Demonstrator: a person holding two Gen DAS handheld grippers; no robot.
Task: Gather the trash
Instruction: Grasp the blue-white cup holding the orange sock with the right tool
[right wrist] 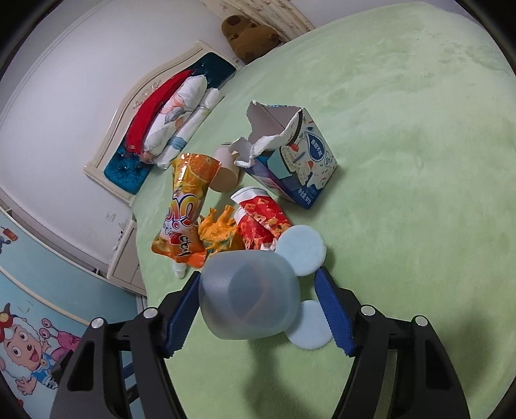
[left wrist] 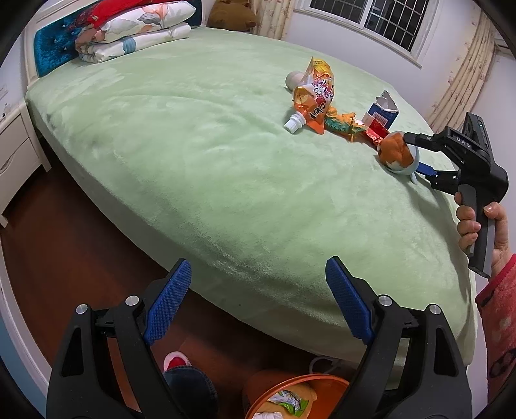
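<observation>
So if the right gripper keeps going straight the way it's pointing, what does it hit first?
The translucent pale blue plastic cup with round ears already lies between the right gripper fingers. Past it, probably the red printed wrapper, though depth is unclear.

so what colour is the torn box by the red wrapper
White and blue box, with a dessert picture; clearest in the right wrist view.

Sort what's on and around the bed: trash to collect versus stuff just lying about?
Job:
orange drink pouch
torn carton
red wrapper
paper cup
translucent bowl with peel, between the right tongs
orange bin

Lying about:
folded quilts
brown plush
orange toy dinosaur (possibly not trash)
</observation>
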